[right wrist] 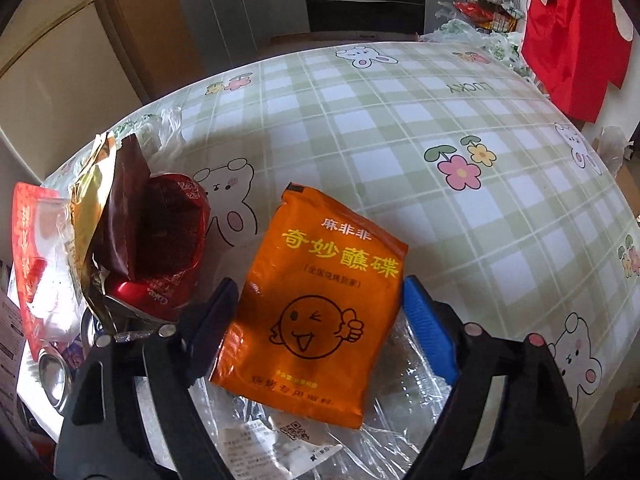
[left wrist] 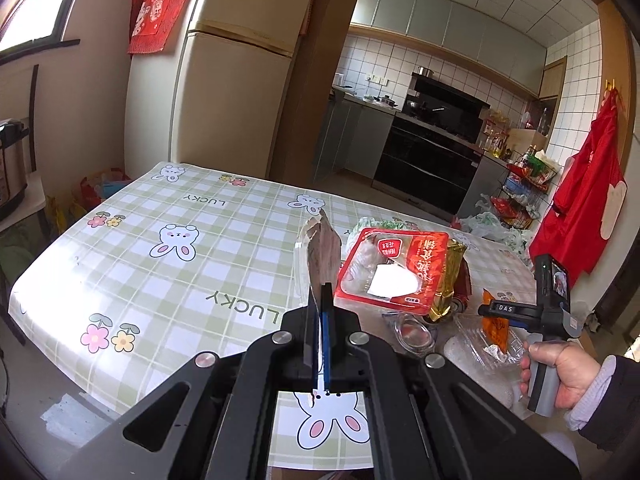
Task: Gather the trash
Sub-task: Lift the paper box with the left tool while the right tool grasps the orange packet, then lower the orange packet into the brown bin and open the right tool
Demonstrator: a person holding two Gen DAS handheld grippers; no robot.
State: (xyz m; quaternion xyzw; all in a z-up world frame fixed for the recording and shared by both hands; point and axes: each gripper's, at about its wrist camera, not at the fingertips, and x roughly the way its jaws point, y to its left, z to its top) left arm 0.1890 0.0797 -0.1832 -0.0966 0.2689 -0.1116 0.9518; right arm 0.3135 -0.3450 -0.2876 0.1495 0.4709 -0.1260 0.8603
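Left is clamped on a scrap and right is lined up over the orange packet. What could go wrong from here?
1. The orange seasoning sachet lies on crinkled clear plastic wrap; the open right gripper may pinch both or slide the sachet.
2. The thin brown torn wrapper is held only at its lower edge by the left gripper and could slip out.
3. The crushed red cola can sits close by the right gripper's fingers and could get knocked.

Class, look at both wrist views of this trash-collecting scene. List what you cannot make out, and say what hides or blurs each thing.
- Left wrist view: how much of the brown wrapper scrap sits inside the shut left claw; the fingers cover it.
- Right wrist view: the clear plastic tray under the orange sauce packet; packet and open right claw hide it.
- Right wrist view: the crushed Coke can; wrappers cover it.
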